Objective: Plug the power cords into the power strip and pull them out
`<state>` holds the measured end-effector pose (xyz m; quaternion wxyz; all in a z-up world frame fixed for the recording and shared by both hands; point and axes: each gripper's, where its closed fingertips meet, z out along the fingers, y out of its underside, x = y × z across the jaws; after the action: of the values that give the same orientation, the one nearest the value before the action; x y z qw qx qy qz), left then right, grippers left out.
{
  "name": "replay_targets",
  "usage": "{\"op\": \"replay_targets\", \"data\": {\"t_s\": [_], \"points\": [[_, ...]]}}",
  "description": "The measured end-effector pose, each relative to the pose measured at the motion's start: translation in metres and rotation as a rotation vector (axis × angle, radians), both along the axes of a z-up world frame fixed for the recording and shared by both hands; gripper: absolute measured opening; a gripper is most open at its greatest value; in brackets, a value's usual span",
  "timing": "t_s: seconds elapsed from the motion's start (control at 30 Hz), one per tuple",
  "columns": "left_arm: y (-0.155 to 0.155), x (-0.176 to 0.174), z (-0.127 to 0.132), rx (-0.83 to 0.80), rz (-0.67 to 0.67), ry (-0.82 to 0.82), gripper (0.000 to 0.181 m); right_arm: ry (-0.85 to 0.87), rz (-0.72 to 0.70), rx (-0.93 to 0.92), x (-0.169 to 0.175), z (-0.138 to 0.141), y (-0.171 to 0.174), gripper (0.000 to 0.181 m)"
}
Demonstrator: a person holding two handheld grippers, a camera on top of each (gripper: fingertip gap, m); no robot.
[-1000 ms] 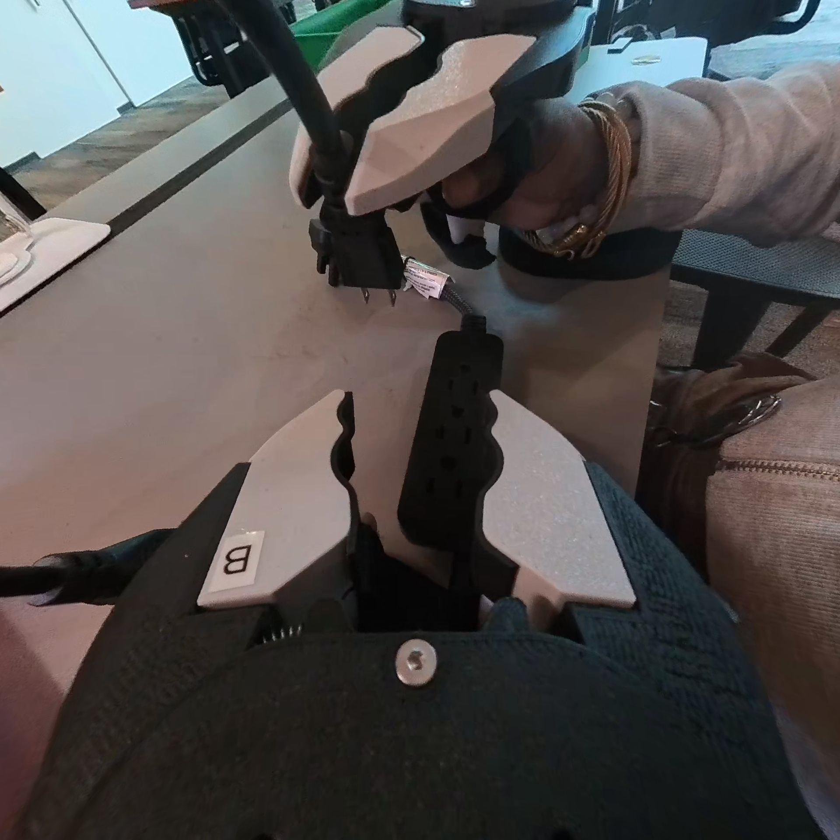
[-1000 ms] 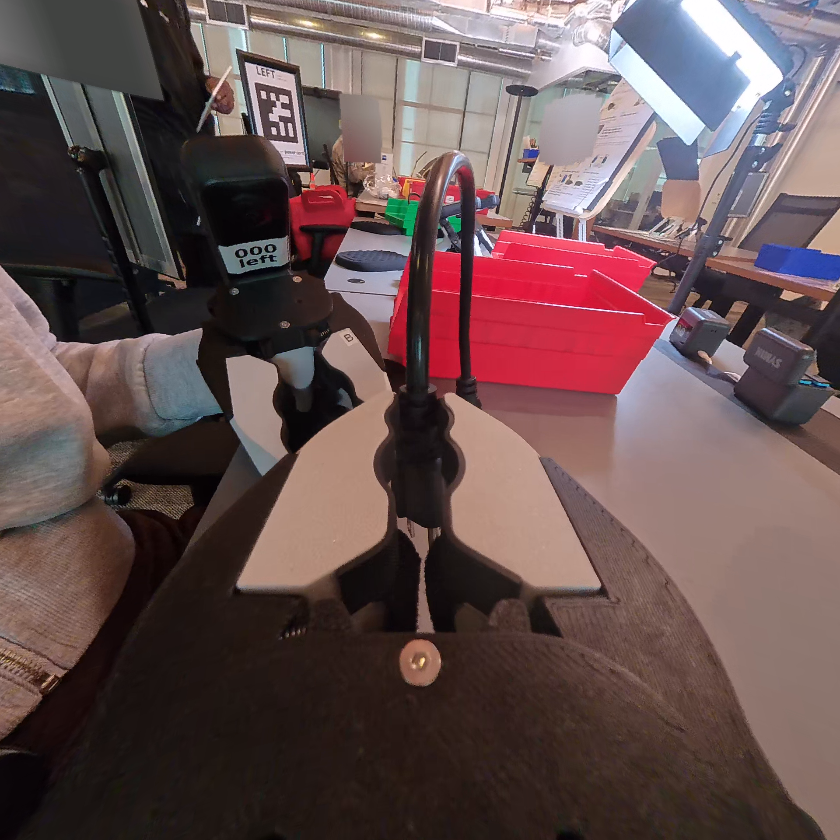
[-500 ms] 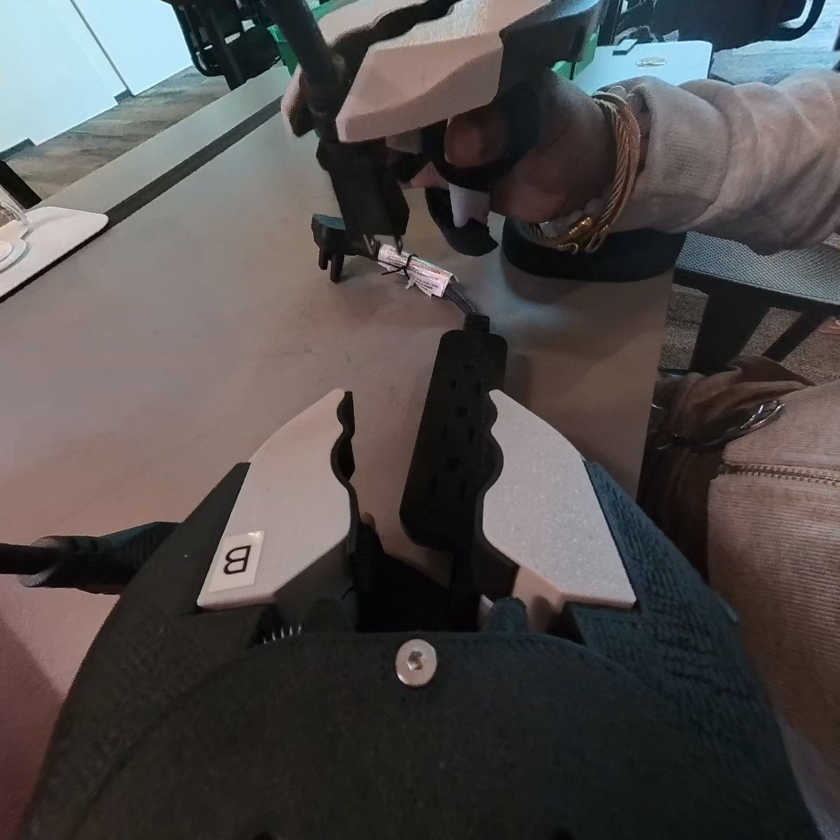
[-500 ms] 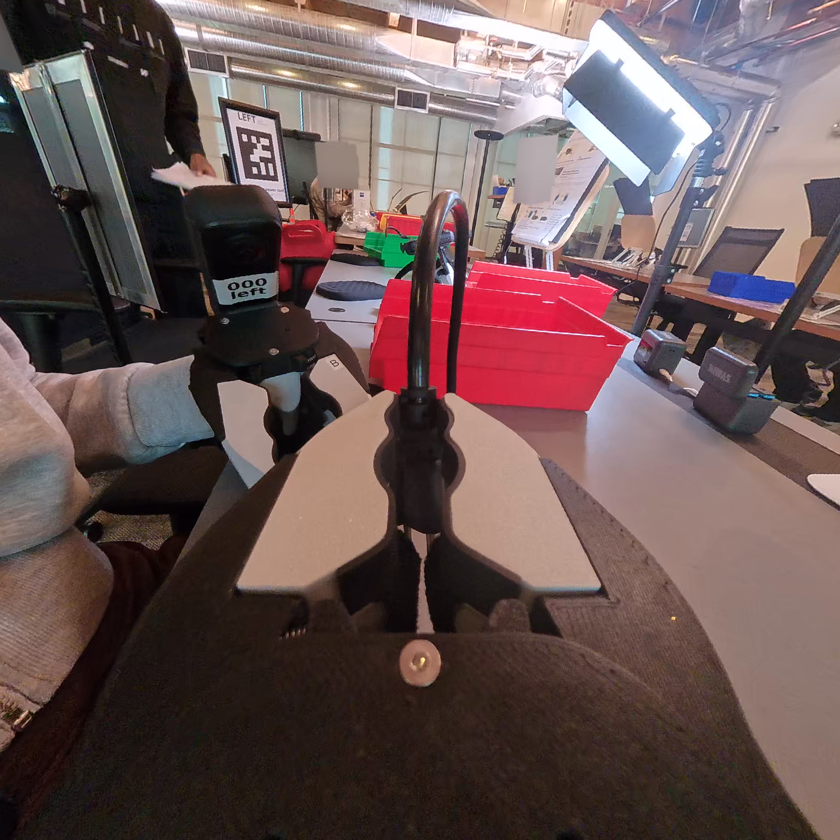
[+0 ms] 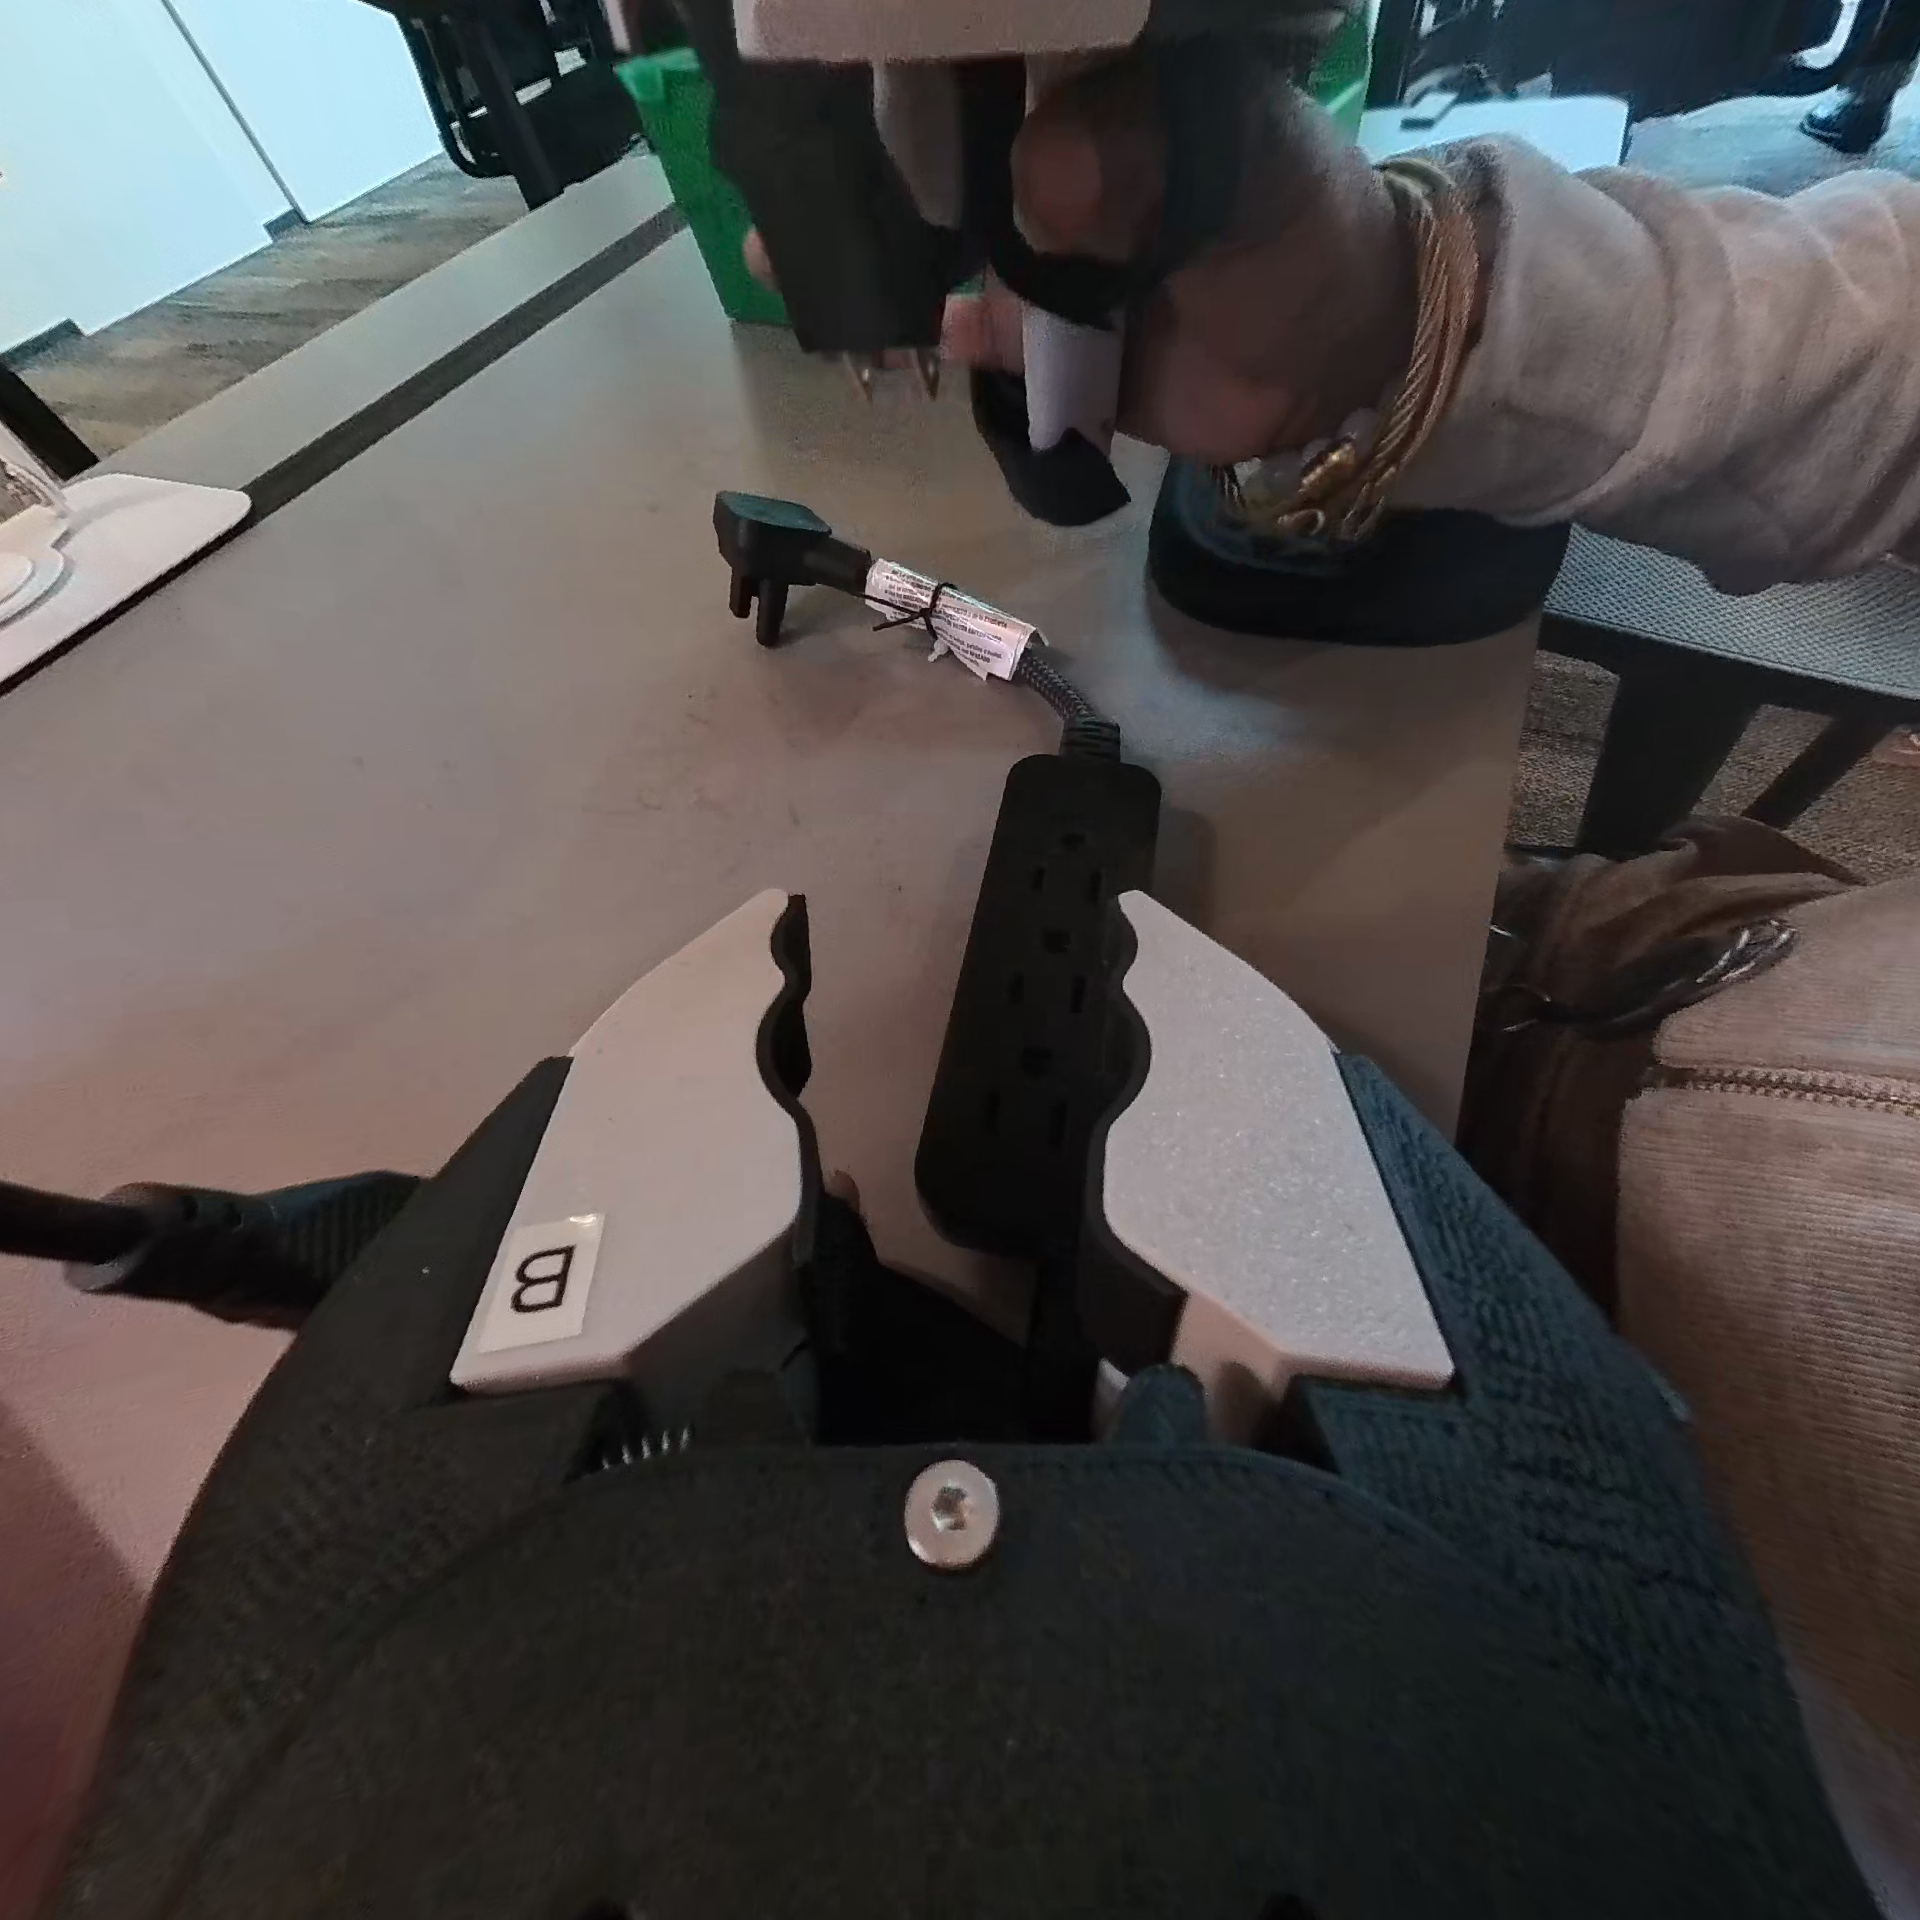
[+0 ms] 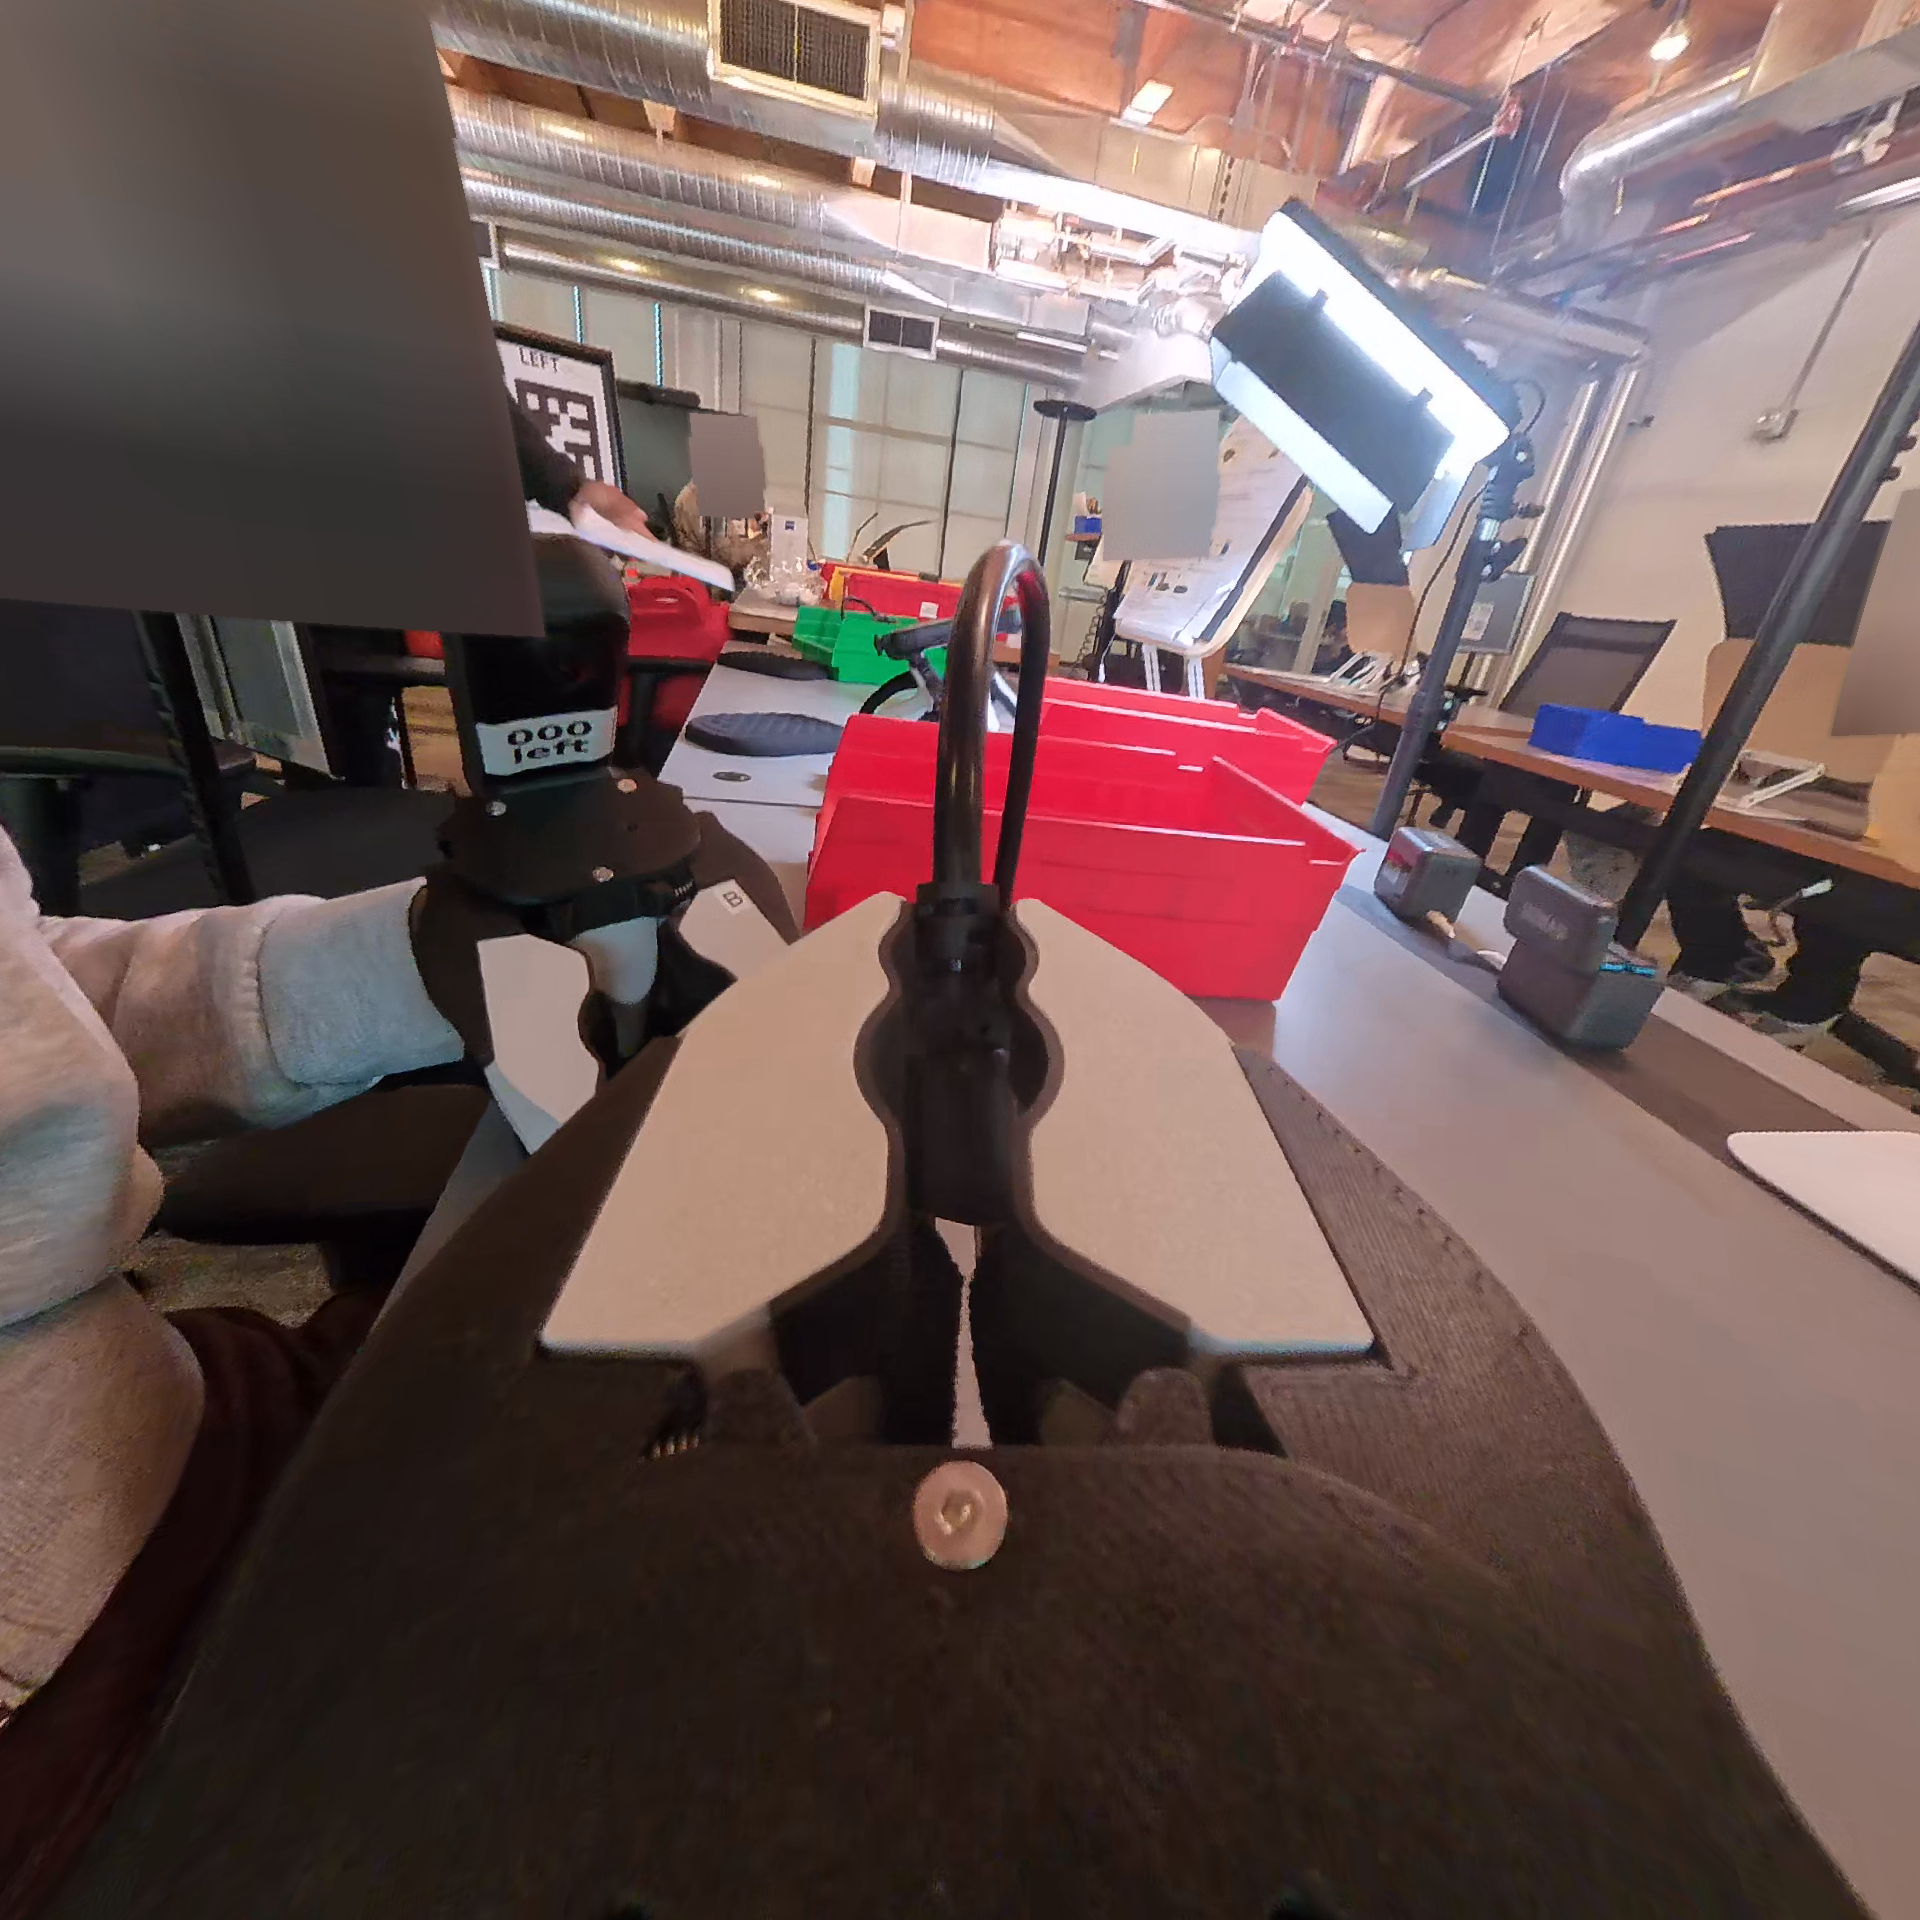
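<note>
Left gripper (image 5: 956, 1023): fingers spread, the black power strip (image 5: 1044, 997) lying between them against the right-hand finger (image 5: 1247, 1174); the other finger (image 5: 665, 1153) stands clear of it and bears a small white sticker with one printed letter. Power strip: flat on the grey surface (image 5: 364, 831), sockets up. Beyond the power strip, its short braided lead carries a white printed tag (image 5: 951, 623) tied with black thread and ends in a flat black plug (image 5: 774, 540) resting on the surface. Right gripper (image 6: 961, 1049): pressed together on a black power cord plug (image 6: 961, 1122), held in the air above and beyond the power strip, brass prongs pointing down; cord (image 6: 982, 707) arches upward. Past the power strip: red bins (image 6: 1081, 862), green bin (image 5: 707, 187), two grey battery packs (image 6: 1558, 935), white pad (image 5: 125, 540), a light panel on a stand (image 6: 1351, 416). A white printed label sits on the left gripper's camera housing (image 6: 545, 743).
</note>
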<state>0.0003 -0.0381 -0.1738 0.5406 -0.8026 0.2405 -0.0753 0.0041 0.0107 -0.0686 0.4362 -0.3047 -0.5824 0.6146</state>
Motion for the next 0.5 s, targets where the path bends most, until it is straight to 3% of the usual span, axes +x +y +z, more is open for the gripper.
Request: {"op": "replay_targets", "data": {"t_s": [0.33,0.37,0.4,0.47,0.5], "points": [[0.002,-0.002,-0.003,-0.019,0.022,0.014,0.053,0.07,-0.083,0.064,0.011,0.024,0.014,0.016],[0.003,-0.006,-0.001,-0.014,0.057,0.011,0.045,0.071,-0.091,0.077,0.012,0.027,0.015,0.016],[0.002,-0.008,0.003,-0.019,0.075,0.021,0.024,0.068,-0.103,0.094,0.011,0.03,0.018,0.016],[-0.007,-0.009,0.022,-0.138,0.136,0.12,0.022,0.063,-0.139,0.13,0.011,0.041,0.025,0.018],[-0.013,-0.01,0.037,-0.185,0.172,0.202,0.031,0.064,-0.16,0.149,0.012,0.047,0.03,0.016]]}}
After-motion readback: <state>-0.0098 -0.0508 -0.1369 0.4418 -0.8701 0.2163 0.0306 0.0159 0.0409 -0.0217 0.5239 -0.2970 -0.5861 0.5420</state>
